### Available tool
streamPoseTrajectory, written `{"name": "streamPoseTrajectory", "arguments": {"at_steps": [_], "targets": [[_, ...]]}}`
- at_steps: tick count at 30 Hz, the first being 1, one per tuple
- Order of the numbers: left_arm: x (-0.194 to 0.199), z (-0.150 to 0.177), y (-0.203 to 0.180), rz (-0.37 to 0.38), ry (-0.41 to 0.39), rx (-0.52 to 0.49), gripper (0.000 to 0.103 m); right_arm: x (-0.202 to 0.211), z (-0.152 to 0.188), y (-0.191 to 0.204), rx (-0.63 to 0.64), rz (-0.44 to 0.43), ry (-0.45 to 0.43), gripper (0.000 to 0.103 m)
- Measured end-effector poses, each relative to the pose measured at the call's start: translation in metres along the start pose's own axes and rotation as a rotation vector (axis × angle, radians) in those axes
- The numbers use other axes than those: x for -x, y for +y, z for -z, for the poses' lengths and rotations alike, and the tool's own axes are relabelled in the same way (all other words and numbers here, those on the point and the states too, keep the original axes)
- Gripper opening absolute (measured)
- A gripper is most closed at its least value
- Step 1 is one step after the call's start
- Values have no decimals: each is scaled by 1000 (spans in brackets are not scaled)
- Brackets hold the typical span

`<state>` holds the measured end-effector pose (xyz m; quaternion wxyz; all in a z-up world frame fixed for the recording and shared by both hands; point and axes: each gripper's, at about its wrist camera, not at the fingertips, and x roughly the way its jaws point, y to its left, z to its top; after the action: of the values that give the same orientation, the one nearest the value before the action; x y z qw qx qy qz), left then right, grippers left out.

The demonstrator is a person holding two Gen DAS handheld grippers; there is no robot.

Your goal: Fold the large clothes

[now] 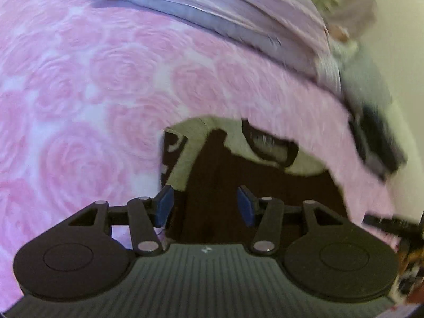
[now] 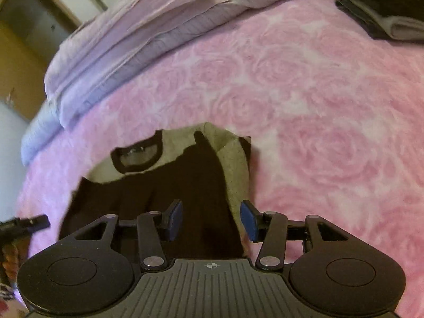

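- While both wrist cameras look down along their fingers, I see a pink rose-patterned blanket covering the bed and filling most of each view
- At the far edge of the blanket I note a stack of folded lilac bedding; in the right wrist view a second folded pile, dark and pale, lies at the upper right corner
- The garment lies flat on the blanket directly ahead of both grippers; it is dark brown with an olive-beige upper part and a dark-trimmed round neckline
- In the right wrist view the garment's right side appears folded over, showing a beige strip along its edge
- I read the left gripper as spread apart, blue pads over the near part of the garment, nothing held between them
- I read the right gripper likewise as spread apart, blue pads straddling the garment's right edge without clamping it
- Motion blur smears the right side of the left wrist view; I cannot identify the dark objects there
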<state>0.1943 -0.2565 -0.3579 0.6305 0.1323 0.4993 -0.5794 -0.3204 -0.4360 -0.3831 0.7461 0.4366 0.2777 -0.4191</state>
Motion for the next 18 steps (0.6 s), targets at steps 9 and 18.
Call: {"name": "streamPoseTrajectory", "arguments": {"at_steps": [9, 18], "targets": [[-82, -27, -33, -78, 16, -291, 41, -72, -30, 21, 224, 49, -47, 45], [-68, -35, -19, -57, -140, -263, 4, -56, -35, 30, 328, 78, -206, 1]]}}
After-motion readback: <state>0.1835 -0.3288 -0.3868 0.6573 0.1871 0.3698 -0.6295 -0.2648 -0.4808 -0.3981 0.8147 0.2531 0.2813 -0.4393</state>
